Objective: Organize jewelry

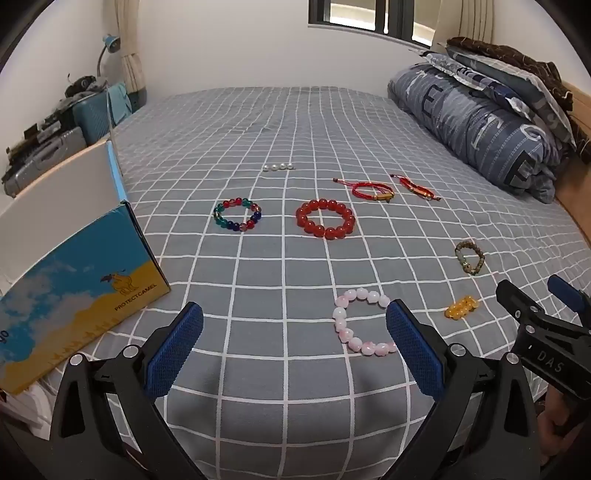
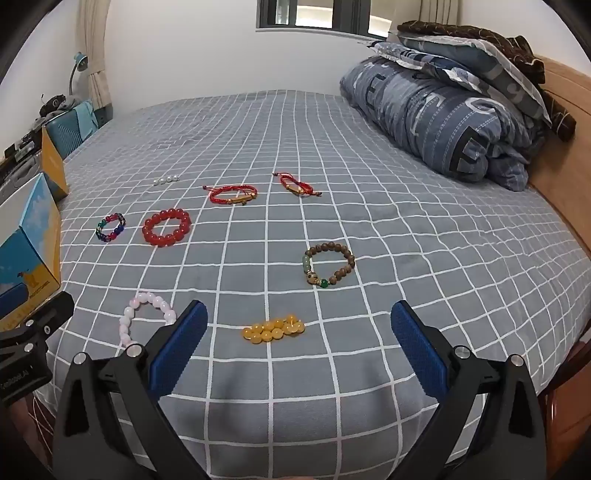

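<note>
yellow bead bracelet (image 2: pixel 273 328) lies flat, long axis crosswise, just ahead between my right gripper (image 2: pixel 299 350) fingers; left gripper (image 1: pixel 293 350) further off; both spread wide, nothing held

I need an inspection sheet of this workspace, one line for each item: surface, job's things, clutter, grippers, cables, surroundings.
Surface: bed sheet, grey with white grid, flat.
Job's things: pink bracelet, yellow bracelet, brown bracelet, red bracelet, multicolour bracelet, two red cord bracelets, white beads; all lie apart on the sheet.
Clutter: blue and yellow box at the left edge.
Grippers: left hand-held gripper open, empty; right hand-held gripper open, empty.
Cables: nothing seen.
Surroundings: folded quilt, window, desk lamp.
</note>
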Action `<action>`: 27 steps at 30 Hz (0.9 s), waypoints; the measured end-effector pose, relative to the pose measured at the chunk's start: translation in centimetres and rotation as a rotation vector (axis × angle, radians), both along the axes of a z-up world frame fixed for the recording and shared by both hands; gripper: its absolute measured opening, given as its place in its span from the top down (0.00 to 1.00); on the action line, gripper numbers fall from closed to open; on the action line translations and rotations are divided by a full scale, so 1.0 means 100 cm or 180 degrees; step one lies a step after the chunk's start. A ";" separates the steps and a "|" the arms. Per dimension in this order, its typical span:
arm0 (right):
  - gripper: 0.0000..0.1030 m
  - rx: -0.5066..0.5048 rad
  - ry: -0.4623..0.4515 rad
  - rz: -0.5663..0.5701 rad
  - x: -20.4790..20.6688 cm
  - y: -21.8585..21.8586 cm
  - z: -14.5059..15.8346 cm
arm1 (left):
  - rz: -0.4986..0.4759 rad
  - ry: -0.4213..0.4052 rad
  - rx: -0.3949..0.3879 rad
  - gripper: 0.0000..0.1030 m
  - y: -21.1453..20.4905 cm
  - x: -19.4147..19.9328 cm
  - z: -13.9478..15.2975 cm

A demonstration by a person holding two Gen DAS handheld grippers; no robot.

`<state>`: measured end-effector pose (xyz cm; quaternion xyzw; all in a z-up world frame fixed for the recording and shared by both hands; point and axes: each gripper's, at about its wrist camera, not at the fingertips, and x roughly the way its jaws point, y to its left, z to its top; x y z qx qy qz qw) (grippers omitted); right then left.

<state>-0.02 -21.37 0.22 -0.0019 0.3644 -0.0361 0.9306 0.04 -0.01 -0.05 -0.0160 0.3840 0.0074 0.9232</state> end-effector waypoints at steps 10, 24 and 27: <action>0.07 -0.0032 0.0006 -0.0016 -0.003 0.002 0.003 | -0.0099 0.0016 0.0020 0.06 -0.015 -0.002 -0.005; 0.07 -0.0062 0.0033 0.0055 -0.004 0.001 -0.003 | -0.0078 0.0006 0.0005 0.05 -0.008 -0.002 0.000; 0.07 -0.0063 0.0035 0.0058 -0.004 0.001 -0.005 | -0.0090 -0.0013 0.0013 0.05 -0.008 -0.003 0.001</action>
